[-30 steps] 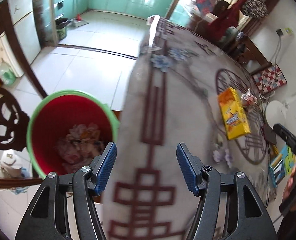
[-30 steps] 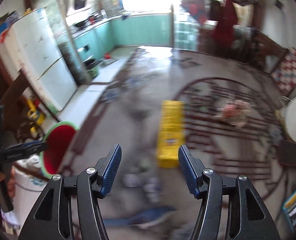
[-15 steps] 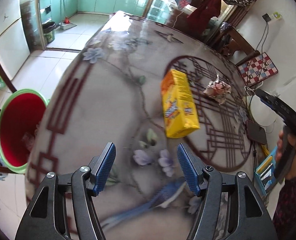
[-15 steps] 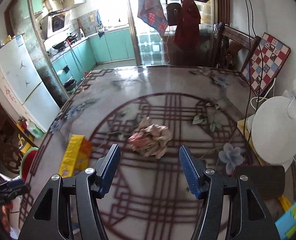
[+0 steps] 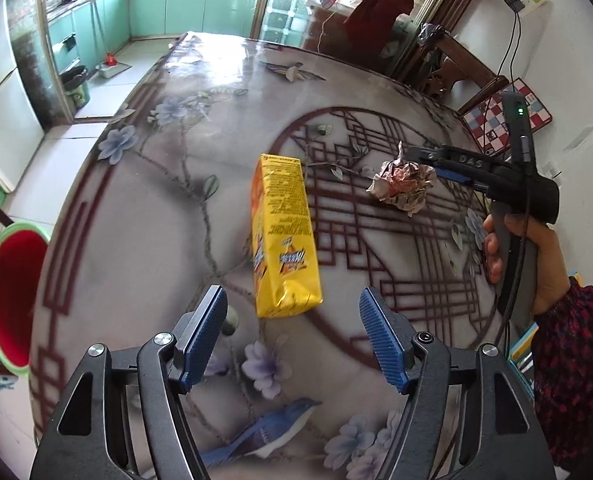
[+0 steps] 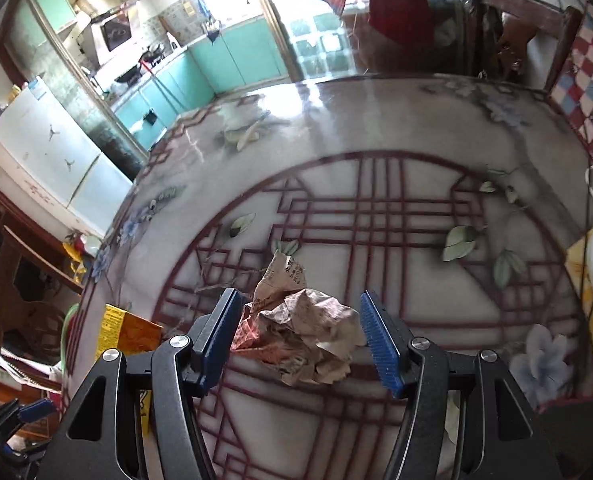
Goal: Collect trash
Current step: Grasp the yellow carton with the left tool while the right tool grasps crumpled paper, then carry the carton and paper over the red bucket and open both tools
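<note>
Your bin (image 5: 10,296) sits off the table's (image 5: 144,216) left edge, down on the floor, so anything you pick up has a long carry over that rim; a loose hold could drop it on the tiles short of the bin.

Your left gripper (image 5: 292,340) hangs over the near end of the yellow box (image 5: 282,236), jaws opening and nothing between them. The box lies lengthwise, pointing away from you, with its crimped end nearest. If you come down there, the pads may only catch the thin flap and the box could swing or slip out. Its smooth sides on a glossy top could also skate away if one pad lands first.

Further right, the crumpled paper ball (image 6: 300,332) lies inside the ring pattern, and your right gripper (image 6: 296,328) straddles it with jaws spread; the left pad looks just beside the paper, the right one apart. I judge an uneven close could nudge the light ball sideways, or pinch only the loose tail sticking up.

A second ago your left gripper looked down at the bin and the table edge; now it is over the box. Your right gripper was then pointed at the box and now brackets the paper ball.
</note>
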`<action>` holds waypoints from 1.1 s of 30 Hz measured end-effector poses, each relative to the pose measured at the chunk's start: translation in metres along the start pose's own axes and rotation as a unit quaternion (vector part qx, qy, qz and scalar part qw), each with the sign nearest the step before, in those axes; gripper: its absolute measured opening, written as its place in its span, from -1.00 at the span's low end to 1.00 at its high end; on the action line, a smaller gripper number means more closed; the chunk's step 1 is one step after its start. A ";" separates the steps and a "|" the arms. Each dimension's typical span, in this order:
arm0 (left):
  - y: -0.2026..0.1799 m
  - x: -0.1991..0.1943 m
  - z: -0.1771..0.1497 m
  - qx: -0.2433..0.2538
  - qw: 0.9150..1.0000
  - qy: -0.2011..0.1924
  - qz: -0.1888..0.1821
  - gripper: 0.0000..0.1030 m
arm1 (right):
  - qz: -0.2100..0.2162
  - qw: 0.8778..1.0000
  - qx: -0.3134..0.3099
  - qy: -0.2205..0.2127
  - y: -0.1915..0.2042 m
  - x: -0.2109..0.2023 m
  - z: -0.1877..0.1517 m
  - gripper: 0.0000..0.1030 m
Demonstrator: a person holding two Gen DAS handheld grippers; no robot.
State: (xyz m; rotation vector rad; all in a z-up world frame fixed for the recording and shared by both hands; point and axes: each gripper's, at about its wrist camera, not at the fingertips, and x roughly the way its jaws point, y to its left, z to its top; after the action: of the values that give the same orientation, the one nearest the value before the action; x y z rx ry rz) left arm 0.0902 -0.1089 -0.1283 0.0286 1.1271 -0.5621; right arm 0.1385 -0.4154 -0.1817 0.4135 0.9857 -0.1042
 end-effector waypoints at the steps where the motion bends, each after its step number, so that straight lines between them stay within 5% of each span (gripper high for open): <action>1: -0.002 0.002 0.002 -0.001 1.000 0.001 -0.002 0.32 | 0.005 1.000 0.002 0.004 0.001 0.006 -0.001 0.17; 3: -0.006 0.008 0.007 0.000 1.000 0.001 -0.001 0.33 | 0.018 1.000 0.015 0.004 -0.001 0.013 -0.005 0.17; 7: -0.010 0.026 0.014 0.009 1.000 0.013 0.009 0.34 | 0.033 0.999 0.022 -0.011 -0.003 0.010 -0.011 -0.21; 10: -0.013 0.042 0.019 0.010 1.000 0.028 0.008 0.34 | 0.031 0.999 0.017 -0.027 -0.001 -0.004 -0.014 -0.30; 16: -0.023 0.072 0.032 0.020 0.999 0.043 0.017 0.33 | 0.028 0.998 0.038 -0.049 -0.003 -0.036 -0.022 -0.30; 20: -0.025 0.076 0.031 0.025 0.999 0.035 0.020 -0.11 | 0.035 0.996 0.052 -0.060 0.000 -0.056 -0.038 -0.30; 33: -0.025 0.032 0.014 0.055 0.998 -0.014 0.024 -0.24 | 0.036 0.997 0.047 -0.057 0.025 -0.081 -0.075 -0.30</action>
State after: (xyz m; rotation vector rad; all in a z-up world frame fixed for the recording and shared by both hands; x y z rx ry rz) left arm 0.1016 -0.1476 -0.1433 0.1420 1.0657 -0.5783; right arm 0.0408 -0.3716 -0.1435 0.5231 0.8549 -0.1087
